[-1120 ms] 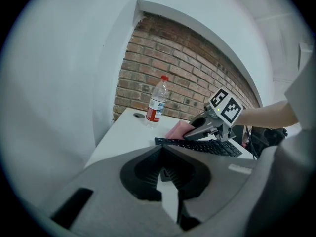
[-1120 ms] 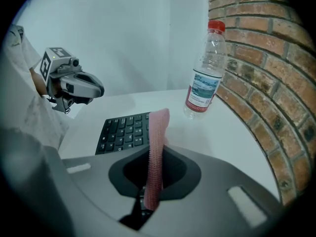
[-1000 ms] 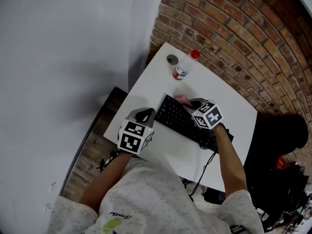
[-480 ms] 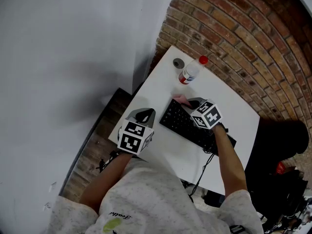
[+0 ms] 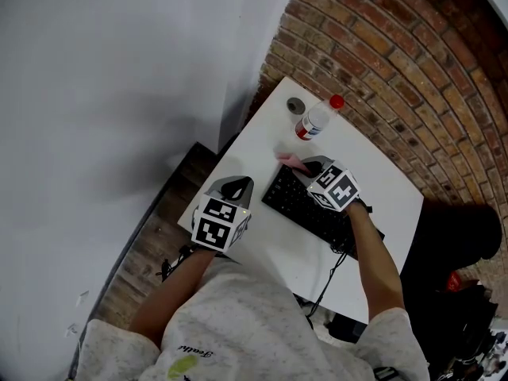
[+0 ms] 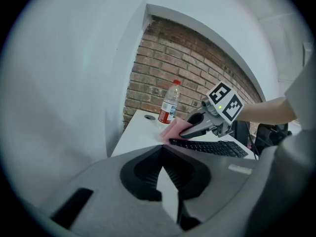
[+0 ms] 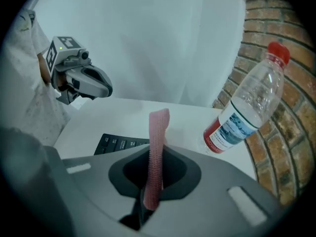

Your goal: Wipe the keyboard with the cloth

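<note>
At the table's [image 5: 258,161] near left edge hovers the left gripper [image 5: 236,187], its jaws pressed together at the tips with nothing between them; toward the far corner lies a grey disc [image 5: 295,105], and just beside it stands a clear bottle [image 5: 316,118] with a red cap and red label, upright; between the bottle and the keyboard [image 5: 305,205] sits the pink cloth [image 5: 290,160], at the keyboard's far end; the right gripper [image 5: 309,167] has its jaws pinching the cloth, which sticks out past them as a thin ribbed strip; the black keyboard lies slantwise across the table's middle, reaching toward the near right edge under the right gripper.
</note>
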